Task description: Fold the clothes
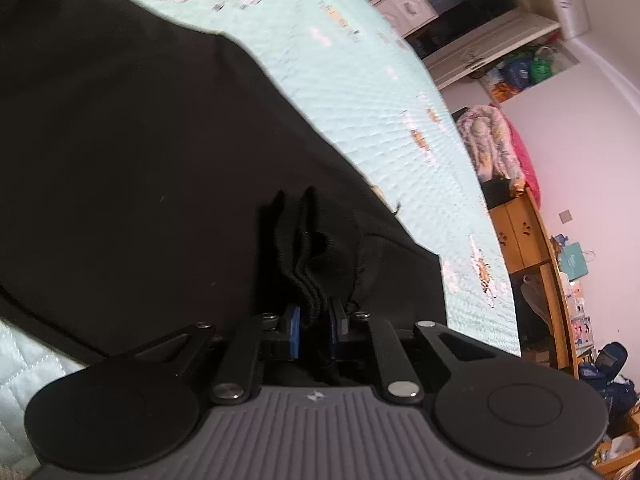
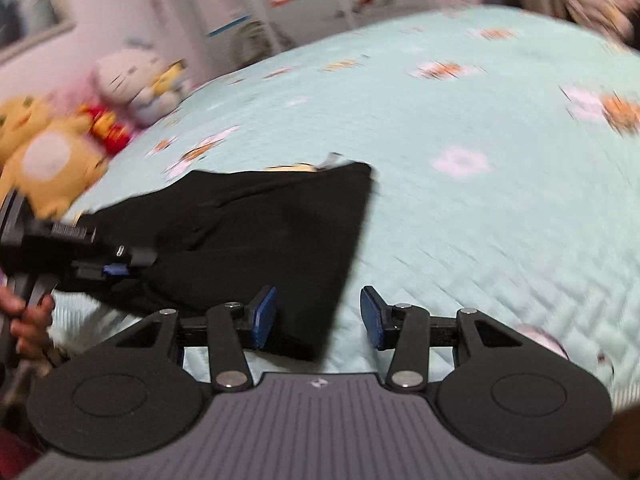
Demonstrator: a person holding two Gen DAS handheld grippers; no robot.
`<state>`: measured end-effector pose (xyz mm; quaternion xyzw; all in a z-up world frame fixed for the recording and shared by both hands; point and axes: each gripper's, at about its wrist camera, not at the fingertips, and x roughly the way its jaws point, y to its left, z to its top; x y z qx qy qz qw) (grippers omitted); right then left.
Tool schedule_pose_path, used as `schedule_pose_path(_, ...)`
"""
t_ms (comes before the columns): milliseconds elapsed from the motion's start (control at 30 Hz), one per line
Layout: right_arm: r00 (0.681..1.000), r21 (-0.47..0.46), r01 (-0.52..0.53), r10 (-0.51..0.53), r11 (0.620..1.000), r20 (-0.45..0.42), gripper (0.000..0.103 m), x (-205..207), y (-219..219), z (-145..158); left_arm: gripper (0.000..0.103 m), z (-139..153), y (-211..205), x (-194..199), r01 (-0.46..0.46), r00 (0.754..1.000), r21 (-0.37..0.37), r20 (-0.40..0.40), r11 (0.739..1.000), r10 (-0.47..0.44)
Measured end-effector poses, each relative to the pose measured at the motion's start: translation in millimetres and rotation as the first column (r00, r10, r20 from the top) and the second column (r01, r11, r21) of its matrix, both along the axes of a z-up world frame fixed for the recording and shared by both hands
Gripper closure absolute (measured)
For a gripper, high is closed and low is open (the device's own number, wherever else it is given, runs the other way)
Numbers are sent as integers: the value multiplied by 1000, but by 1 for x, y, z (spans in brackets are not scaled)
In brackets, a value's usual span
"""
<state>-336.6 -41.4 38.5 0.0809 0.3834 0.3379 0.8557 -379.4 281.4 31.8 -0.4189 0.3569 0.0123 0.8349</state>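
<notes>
A black garment (image 1: 140,152) lies spread on a mint quilted bedspread (image 1: 360,88). My left gripper (image 1: 316,320) is shut on a bunched ribbed edge of the black garment, with folds of cloth squeezed between its blue pads. In the right wrist view the same garment (image 2: 260,224) lies folded on the bedspread (image 2: 480,200), and my left gripper (image 2: 116,270) shows at the left edge, clamped on its side. My right gripper (image 2: 318,316) stands open above the garment's near corner; the cloth's edge passes between the blue pads (image 2: 266,312) without being pressed.
Plush toys (image 2: 80,120) sit at the bed's far left corner. A hand (image 2: 24,320) holds the left gripper. A wooden cabinet (image 1: 528,240), a heap of bedding (image 1: 492,140) and white shelves (image 1: 460,20) stand past the bed's edge.
</notes>
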Motion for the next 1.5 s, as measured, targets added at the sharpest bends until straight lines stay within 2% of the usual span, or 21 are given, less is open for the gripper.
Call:
schedule_pose_path(167, 998, 59, 31, -28, 998, -50, 56, 8, -6, -9, 93, 13, -11, 5, 23, 999, 113, 24, 993, -26)
schedule_pose_path(400, 996, 97, 48, -40, 994, -76, 56, 12, -4, -6, 94, 56, 4, -6, 7, 985, 208, 168, 978, -43)
schedule_pose_path(500, 997, 106, 26, -18, 994, -74, 56, 13, 2, -2, 94, 51, 29, -16, -20, 989, 236, 146, 971, -15)
schedule_pose_path(533, 997, 104, 13, -5, 994, -71, 55, 12, 6, -1, 94, 42, 37, -17, -35, 995, 259, 100, 965, 9)
schedule_pose_path(600, 997, 90, -4, 10, 996, -70, 55, 11, 12, -3, 93, 16, 56, -23, -69, 998, 242, 19, 968, 67)
schedule_pose_path(667, 997, 71, -14, 19, 997, -68, 55, 10, 18, -4, 93, -3, 68, -30, -103, 994, 203, -14, 974, 108)
schedule_pose_path(833, 1000, 17, -6, 7, 1000, -10, 55, 11, 22, 7, 93, -4, 64, -31, -91, 996, 199, 17, 976, 89)
schedule_pose_path(933, 1000, 47, -27, 26, 999, 5, 55, 15, 29, 14, 93, -5, 64, -29, -95, 995, 182, 18, 979, 93)
schedule_pose_path(1000, 998, 92, -67, 68, 993, -7, 55, 18, 37, 17, 92, -7, 64, -31, -103, 995, 170, 19, 980, 101)
schedule_pose_path(1100, 989, 141, -114, 126, 983, -80, 56, 22, 51, 7, 91, -8, 63, -33, -111, 994, 157, 17, 981, 110)
schedule_pose_path(1133, 985, 140, -121, 137, 983, -107, 58, 24, 56, 1, 91, -8, 63, -33, -113, 994, 155, 16, 982, 112)
schedule_pose_path(1167, 984, 119, -124, 138, 985, -115, 64, 25, 59, -5, 90, -8, 63, -33, -114, 993, 153, 15, 982, 113)
schedule_pose_path(1267, 987, 57, -127, 132, 990, -89, 81, 24, 63, -15, 89, -9, 63, -32, -114, 993, 153, 15, 982, 113)
schedule_pose_path(1400, 989, 47, -129, 132, 991, -71, 79, 21, 63, -6, 90, -10, 64, -31, -114, 993, 152, 15, 982, 113)
schedule_pose_path(1500, 991, 81, -104, 110, 991, -74, 71, 19, 59, -4, 90, -9, 64, -31, -115, 993, 147, 14, 982, 114)
